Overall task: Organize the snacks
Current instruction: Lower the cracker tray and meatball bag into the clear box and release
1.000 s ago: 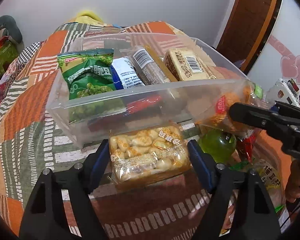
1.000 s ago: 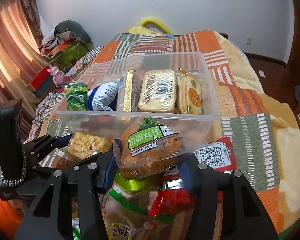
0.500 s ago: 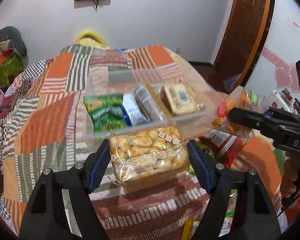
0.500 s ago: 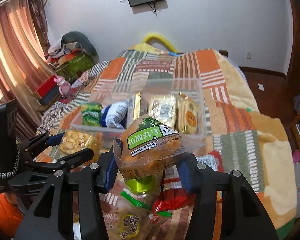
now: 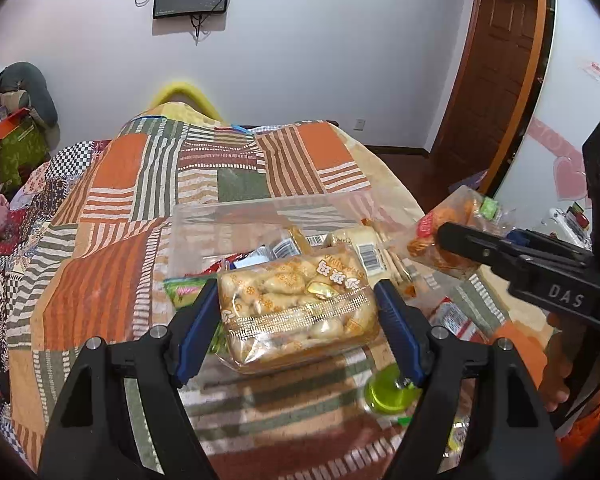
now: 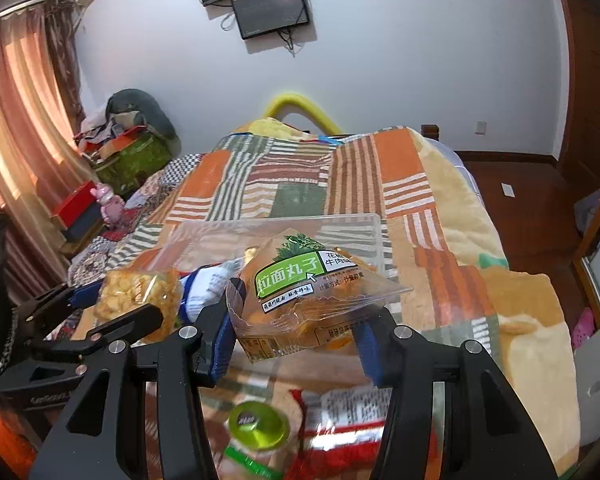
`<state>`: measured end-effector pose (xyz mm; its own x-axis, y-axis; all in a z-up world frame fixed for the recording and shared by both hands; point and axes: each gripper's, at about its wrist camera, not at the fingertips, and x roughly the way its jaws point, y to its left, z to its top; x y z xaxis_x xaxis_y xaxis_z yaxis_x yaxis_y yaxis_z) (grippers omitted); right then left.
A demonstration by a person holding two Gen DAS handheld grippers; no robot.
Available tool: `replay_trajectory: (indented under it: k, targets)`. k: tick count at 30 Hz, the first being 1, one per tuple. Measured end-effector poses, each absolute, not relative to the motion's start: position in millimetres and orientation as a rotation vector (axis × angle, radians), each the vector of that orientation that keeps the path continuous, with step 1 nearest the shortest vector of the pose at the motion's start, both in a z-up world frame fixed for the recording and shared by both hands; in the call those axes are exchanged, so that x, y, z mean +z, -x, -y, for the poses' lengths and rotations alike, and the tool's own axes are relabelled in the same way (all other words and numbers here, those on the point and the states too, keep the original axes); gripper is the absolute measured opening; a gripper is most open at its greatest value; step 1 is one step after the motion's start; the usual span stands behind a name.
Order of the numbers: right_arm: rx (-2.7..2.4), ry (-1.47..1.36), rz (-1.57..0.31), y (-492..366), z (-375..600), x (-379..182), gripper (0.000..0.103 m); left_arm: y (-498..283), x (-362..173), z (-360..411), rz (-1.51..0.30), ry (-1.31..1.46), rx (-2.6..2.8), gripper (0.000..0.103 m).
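My left gripper [image 5: 298, 316] is shut on a clear pack of pale biscuits [image 5: 296, 304] and holds it above the quilt, in front of the clear plastic bin [image 5: 228, 220]. My right gripper [image 6: 296, 320] is shut on a clear bag of orange snack balls with a green label [image 6: 300, 292], also raised before the bin [image 6: 340, 224]. Each gripper shows in the other's view: the right one [image 5: 452, 236] at the right, the left one [image 6: 112, 308] at the left. The bin holds several packs, mostly hidden behind the held snacks.
A green-capped bottle [image 6: 258, 422] and red snack bags [image 6: 348, 404] lie on the patchwork quilt [image 5: 112, 280] below the grippers. A wall [image 5: 300, 60] with a screen stands beyond the bed. A door [image 5: 496, 80] is at the right.
Both grippers have risen and tilted up with their snacks. The bin now sits lower and farther in both views, and more of the wall shows.
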<state>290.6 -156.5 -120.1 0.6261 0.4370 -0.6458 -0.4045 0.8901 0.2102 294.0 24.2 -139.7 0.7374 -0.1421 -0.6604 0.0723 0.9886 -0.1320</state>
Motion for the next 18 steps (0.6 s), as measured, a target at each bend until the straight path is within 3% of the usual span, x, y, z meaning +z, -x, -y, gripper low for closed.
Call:
replay_trajectory:
  k: [12,18]
  targets:
    - [0.489,-0.004,-0.819,-308.3,146.7,-141.4,0.048,-327.9,-163.8,-14.0,-0.785,0.071,-0.104,0.076]
    - [0.488,-0.018,-0.864,-313.1,153.7,-151.2,0.054,-329.5,-169.2,-10.4,-0.798,0.081,-0.085,0.079]
